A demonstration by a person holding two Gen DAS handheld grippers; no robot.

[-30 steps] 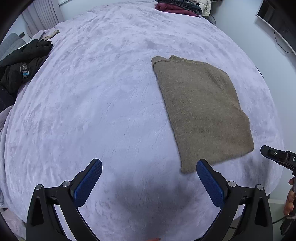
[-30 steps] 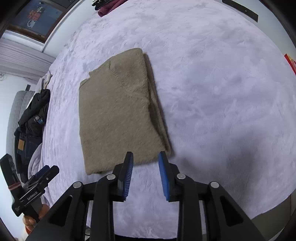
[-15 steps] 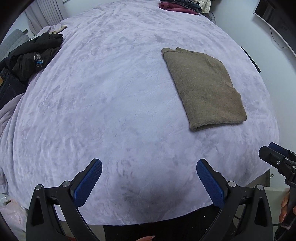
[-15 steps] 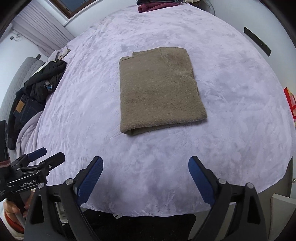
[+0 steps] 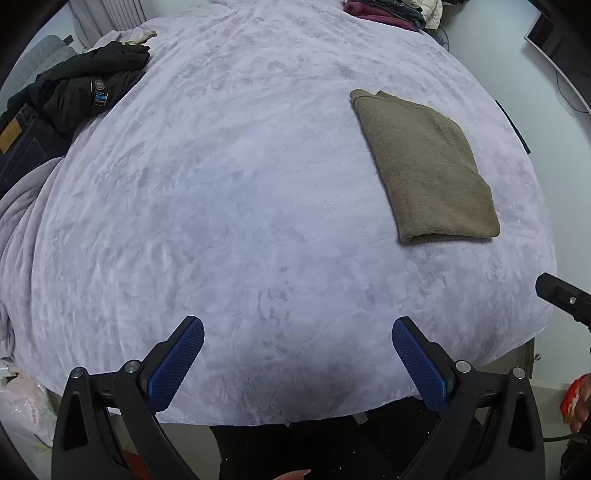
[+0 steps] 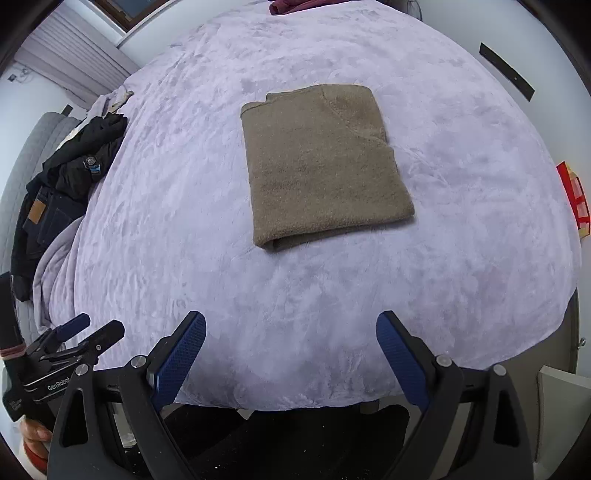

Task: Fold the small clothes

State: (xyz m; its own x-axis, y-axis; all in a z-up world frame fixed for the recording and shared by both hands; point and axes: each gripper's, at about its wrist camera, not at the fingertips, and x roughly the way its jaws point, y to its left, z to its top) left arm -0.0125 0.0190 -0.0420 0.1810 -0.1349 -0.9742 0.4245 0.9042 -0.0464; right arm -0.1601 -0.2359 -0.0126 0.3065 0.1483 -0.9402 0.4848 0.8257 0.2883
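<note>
Behind the bed (image 5: 258, 221), a maroon garment (image 5: 373, 13) is cut off by the frame

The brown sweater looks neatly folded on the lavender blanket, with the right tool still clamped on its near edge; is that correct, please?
Not quite. The brown sweater is neatly folded on the lavender blanket, but the right tool is open and well clear of it, its jaws having just been opening with nothing between them, as the right wrist view shows.
</note>
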